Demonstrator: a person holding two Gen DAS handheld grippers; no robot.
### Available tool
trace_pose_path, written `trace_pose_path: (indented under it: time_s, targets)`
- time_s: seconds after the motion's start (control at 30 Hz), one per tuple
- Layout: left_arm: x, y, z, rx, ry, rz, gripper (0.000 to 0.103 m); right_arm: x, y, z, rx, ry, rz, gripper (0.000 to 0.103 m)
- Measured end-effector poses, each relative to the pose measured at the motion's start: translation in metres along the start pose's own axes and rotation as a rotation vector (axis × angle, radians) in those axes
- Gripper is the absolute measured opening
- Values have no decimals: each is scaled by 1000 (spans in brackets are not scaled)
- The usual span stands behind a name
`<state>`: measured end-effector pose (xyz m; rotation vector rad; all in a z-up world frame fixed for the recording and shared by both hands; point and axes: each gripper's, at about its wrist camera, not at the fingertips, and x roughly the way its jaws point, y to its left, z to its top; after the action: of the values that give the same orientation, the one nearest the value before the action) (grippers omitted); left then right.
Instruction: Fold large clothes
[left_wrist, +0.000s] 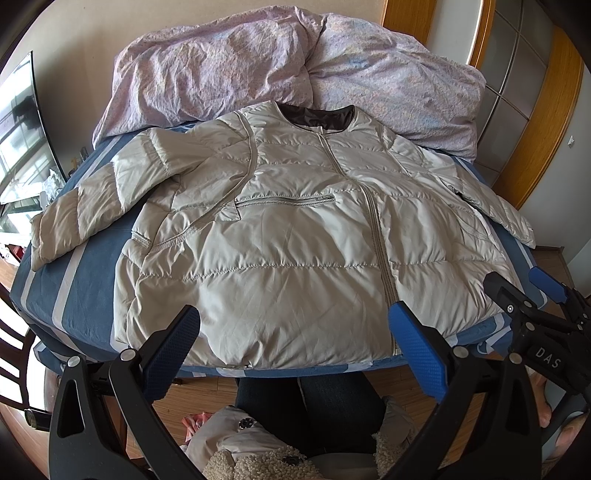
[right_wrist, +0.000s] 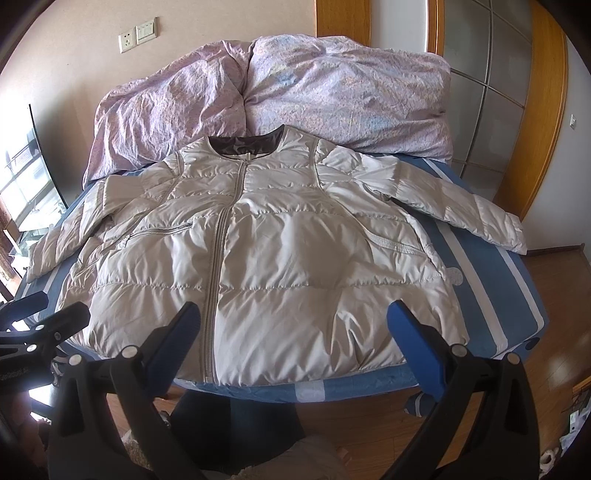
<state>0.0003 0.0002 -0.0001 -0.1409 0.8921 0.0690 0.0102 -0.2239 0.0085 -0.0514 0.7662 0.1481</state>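
1. Jacket (left_wrist: 280, 236): a pale quilted garment lying front-up and zipped on the bed (left_wrist: 92, 295), collar toward the crumpled duvet (left_wrist: 229, 66) at the far end, hem along the near edge. Its long axis runs directly away from both claws.
2. Left claw (left_wrist: 295, 332): fingers spread wide, holding nothing, poised just short of the hem over the left half of the body.
3. Right claw (right_wrist: 295, 332): likewise spread and empty, over the right half of the hem.
4. Left sleeve (left_wrist: 74, 221): reaches outward over the bed's left side, nearer the left claw.
5. Right sleeve (right_wrist: 472, 214): lies outward toward the bed's right edge, well apart from the body and nearer the right claw.
6. Judgement: no fold appears begun; each sleeve probably falls to the claw on its own side, drawn inward across the zip line.
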Motion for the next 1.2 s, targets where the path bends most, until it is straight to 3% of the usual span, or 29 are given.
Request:
trace_pose_path:
  time_s: [0.2, 0.5, 0.67, 0.93, 1.0, 1.2]
  targets:
    - [10, 5, 5, -6, 21, 1, 102, 8, -15, 7, 63, 2, 8, 101]
    - [36, 24, 31, -44, 54, -42, 102, 47, -116, 44, 358, -47, 9, 101]
    - [55, 51, 59, -149, 56, -158, 102, 82, -200, 60, 677, -40, 113, 101]
    - [92, 72, 100, -190, 118, -229, 102, 145, -303, 52, 1092, 7, 118, 101]
    - [99, 75, 106, -192, 122, -249, 102, 160, -323, 46, 1194, 10, 139, 95]
    - [120, 74, 118, -171, 131, -273, 102, 190, -351, 36, 1318, 29, 91, 70]
